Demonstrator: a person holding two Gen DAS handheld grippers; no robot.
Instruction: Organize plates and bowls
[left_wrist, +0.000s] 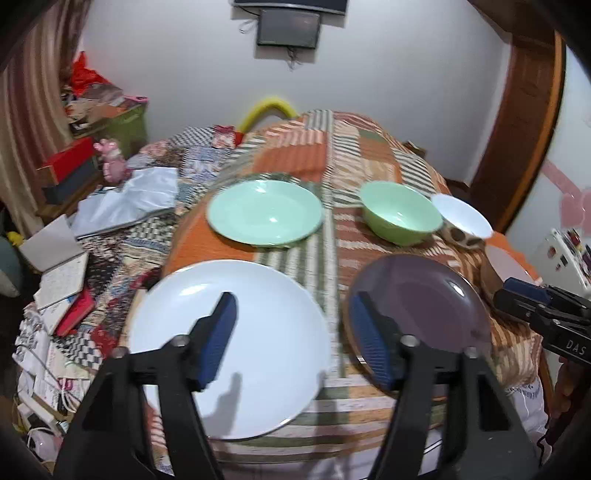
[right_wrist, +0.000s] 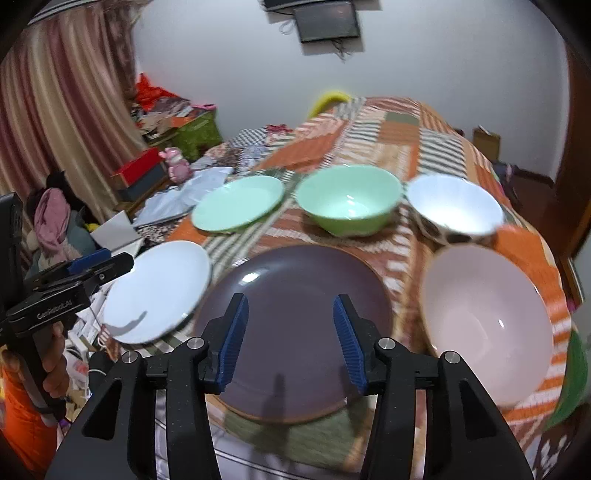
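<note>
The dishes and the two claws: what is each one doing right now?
Left claw: open, empty.
Right claw: open, empty.
White plate: flat on the cloth, empty.
Purple plate: flat, empty.
Green plate: flat, empty.
Green bowl: upright, empty.
White bowl: upright, empty.
Pink bowl: upright, empty.

Our two grippers (left_wrist: 293, 332) (right_wrist: 290, 339) are black frames with ribbed blue pads (right_wrist: 232, 343) and silver screws. Behind the left tongs, white lettering marks the handle, and we wear an orange sleeve (right_wrist: 22, 417).
</note>
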